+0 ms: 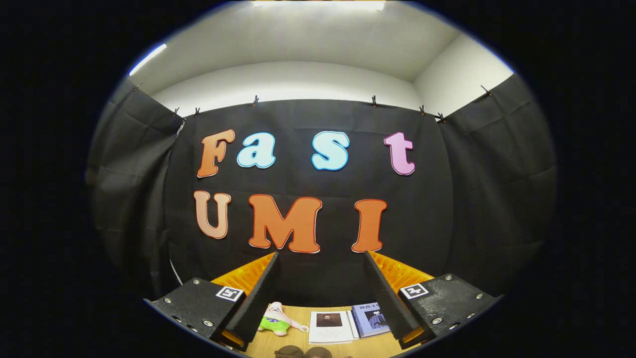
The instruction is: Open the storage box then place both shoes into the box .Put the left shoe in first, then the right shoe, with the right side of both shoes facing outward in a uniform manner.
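My gripper (321,254) is open, its two black fingers (258,293) spread wide with nothing between them. It is held high and level, facing the booth's back wall. Far below, between the fingers' bases, lies a strip of wooden table (296,339). At its nearest edge two dark rounded shapes (303,352) peek up side by side; they may be the shoes, but too little of them shows to tell.
A pink and green plush toy (276,319) lies on the table beside the left finger. A white book (329,326) and a blue book (370,319) lie to its right, near the back wall.
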Demonstrator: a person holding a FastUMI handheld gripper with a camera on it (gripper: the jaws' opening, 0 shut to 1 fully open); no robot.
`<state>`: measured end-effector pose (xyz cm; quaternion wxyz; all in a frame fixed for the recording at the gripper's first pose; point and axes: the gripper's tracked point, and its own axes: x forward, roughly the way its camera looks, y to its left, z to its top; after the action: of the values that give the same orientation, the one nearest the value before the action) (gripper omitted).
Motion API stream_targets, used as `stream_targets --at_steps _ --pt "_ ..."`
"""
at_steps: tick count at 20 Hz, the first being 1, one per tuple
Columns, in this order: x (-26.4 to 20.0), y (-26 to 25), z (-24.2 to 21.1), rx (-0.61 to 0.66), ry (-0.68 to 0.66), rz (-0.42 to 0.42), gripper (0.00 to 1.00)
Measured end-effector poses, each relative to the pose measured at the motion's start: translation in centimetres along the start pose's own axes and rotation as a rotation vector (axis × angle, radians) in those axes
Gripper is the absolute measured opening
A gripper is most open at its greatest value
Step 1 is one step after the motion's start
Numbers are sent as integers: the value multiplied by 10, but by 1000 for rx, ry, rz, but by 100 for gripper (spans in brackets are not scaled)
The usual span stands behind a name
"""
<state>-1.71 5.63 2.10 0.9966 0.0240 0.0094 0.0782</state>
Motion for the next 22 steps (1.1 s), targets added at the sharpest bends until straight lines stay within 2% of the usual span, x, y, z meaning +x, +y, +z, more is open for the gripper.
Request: stream_targets --at_steps 5,10,18,22 --pt "2 0 -11 24 43 5 99" --pt "5 15 -24 6 66 55 99" --pt "-2 83 -116 148 328 301 99" --pt "-6 108 -178 205 511 365 99"
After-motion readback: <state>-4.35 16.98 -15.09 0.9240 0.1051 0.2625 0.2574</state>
